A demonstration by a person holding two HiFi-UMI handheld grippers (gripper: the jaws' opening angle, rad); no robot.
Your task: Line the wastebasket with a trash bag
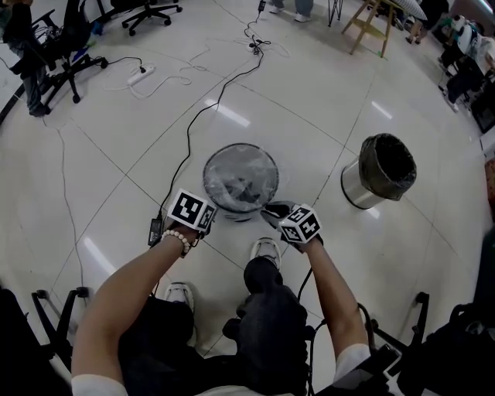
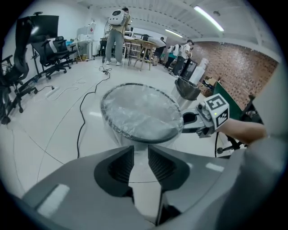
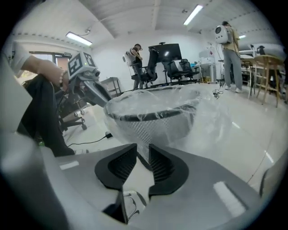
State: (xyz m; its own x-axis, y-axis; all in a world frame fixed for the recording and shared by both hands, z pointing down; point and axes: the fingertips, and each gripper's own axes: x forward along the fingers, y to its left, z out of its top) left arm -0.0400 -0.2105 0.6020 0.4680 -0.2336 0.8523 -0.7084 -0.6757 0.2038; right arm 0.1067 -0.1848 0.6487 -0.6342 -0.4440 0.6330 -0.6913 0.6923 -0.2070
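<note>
The wastebasket (image 1: pixel 206 174), a round mesh one, stood on the pale tiled floor (image 1: pixel 116 193) just ahead of the seated person's white shoes (image 1: pixel 267 249). A clear trash bag (image 1: pixel 241 182) was already in it. The film sagged across the mouth, was folded out over the rim and hung loose down the mesh wall.

The left gripper (image 2: pixel 141 150) was at the near left of the wastebasket's rim, pointing steeply down at it. Its jaws stood a narrow gap apart, and through the gap showed the film-covered side of the wastebasket. Nothing was pinched between the pads. A beaded bracelet (image 1: pixel 178 238) sat on the wrist behind it.

The right gripper (image 3: pixel 143 150) was at the near right of the rim, with its tips close to the wastebasket's edge. Its jaws were also slightly apart. A thin fold of the loose film ran into the gap, but the pads did not press on it.

Well to the right of the wastebasket a steel bin (image 1: pixel 352 186) leaned over, its mouth lined with a dark bag. A black cable (image 1: pixel 186 147) ran across the floor along the wastebasket's left side and on beyond it. Further off on that side lay a white power strip (image 1: pixel 141 75), with black office chairs (image 1: pixel 62 54) behind it. A wooden stool (image 1: pixel 371 23) stood far beyond the wastebasket, to its right.
</note>
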